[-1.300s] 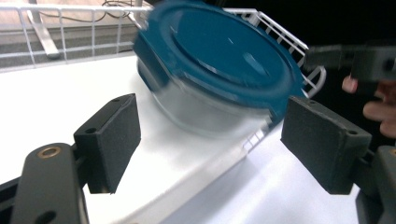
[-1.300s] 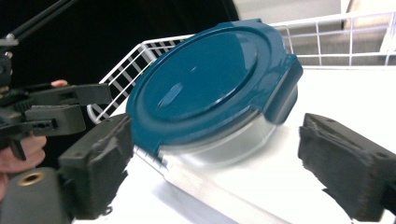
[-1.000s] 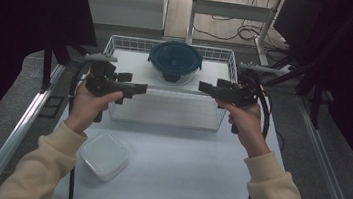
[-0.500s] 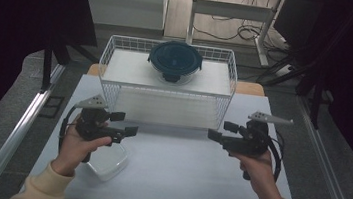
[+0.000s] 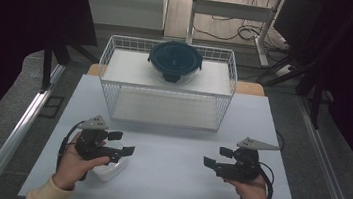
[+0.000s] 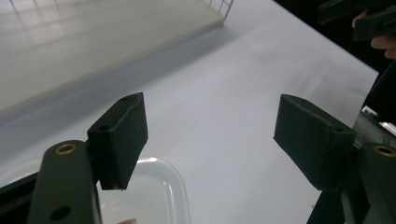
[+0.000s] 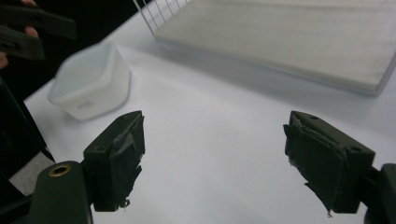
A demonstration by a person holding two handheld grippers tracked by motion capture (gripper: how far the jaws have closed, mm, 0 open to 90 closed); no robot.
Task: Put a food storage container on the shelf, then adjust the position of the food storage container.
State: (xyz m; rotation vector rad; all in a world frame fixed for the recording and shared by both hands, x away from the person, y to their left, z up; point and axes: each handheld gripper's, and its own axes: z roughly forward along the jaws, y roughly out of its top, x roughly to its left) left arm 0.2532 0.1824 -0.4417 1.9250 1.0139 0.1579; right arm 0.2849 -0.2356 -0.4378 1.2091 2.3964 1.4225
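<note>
Near edge of the worktop (image 5: 165,179): a small translucent white container (image 5: 109,165) sits at the near left, resting flat, directly under the left claw (image 5: 124,144). In the left gripper view its rounded rim (image 6: 163,186) shows just below the claw, not between the pads. Left claw is released, nothing held; the jaws stand wide and have narrowed only slightly.

Right claw (image 5: 213,156) hangs at the near right, well apart from the container, also released and empty; its jaws have just been easing inward with nothing between them. Its pads (image 7: 121,154) look frayed at the edges. From the right gripper view the container (image 7: 91,86) reads as a squat tub with rounded corners and smooth walls.

Handling judgement: likely thin plastic, light, empty, somewhat flexible and slick. A pinch across one wall at the rim, one pad inside and one outside, should hold better than spanning the whole body. Squeezing hard may bow the wall.

Farther off: a white wire basket (image 5: 166,85) stands mid-worktop, and a dark round lidded bowl (image 5: 175,61) rests on its upper shelf.
</note>
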